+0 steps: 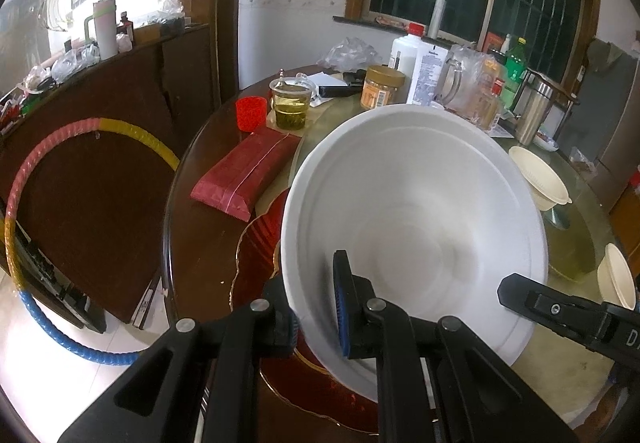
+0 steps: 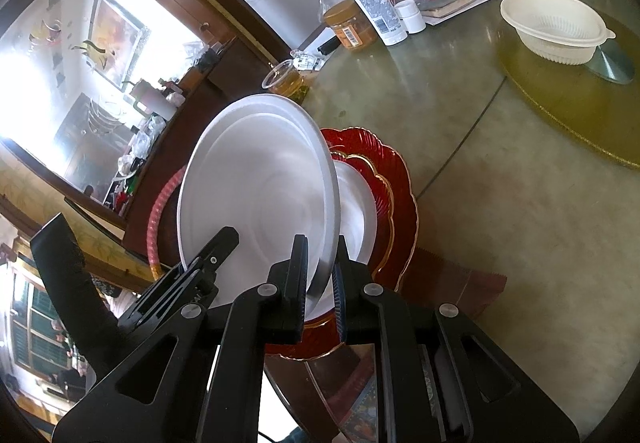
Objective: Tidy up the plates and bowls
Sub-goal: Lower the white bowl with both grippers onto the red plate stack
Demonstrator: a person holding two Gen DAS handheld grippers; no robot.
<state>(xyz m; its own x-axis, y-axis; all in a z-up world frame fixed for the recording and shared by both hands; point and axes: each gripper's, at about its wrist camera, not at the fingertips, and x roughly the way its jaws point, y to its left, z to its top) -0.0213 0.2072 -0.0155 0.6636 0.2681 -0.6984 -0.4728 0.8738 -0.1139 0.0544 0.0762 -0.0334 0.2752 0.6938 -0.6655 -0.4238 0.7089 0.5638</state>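
Note:
A white plate (image 1: pixel 420 211) is held tilted on edge above a red scalloped plate (image 1: pixel 256 243) with a gold rim. My left gripper (image 1: pixel 316 307) is shut on the white plate's lower rim. My right gripper (image 2: pixel 322 279) is shut on the same white plate (image 2: pixel 256 187), at another part of its rim; its fingers show at the right of the left wrist view (image 1: pixel 532 301). In the right wrist view another white plate (image 2: pixel 358 215) lies on the red plate (image 2: pixel 394 199). A cream bowl (image 2: pixel 554 27) sits on the turntable; a second cream bowl (image 1: pixel 618 277) stands on edge.
A round table (image 2: pixel 500 223) carries a yellow turntable (image 2: pixel 568 99). At the back stand a red packet (image 1: pixel 248 173), a red cup (image 1: pixel 251 113), a cup of tea (image 1: pixel 290 103), a jar (image 1: pixel 382 86), bottles and a steel flask (image 1: pixel 532 111). A hoop (image 1: pixel 24 211) leans against the cabinet.

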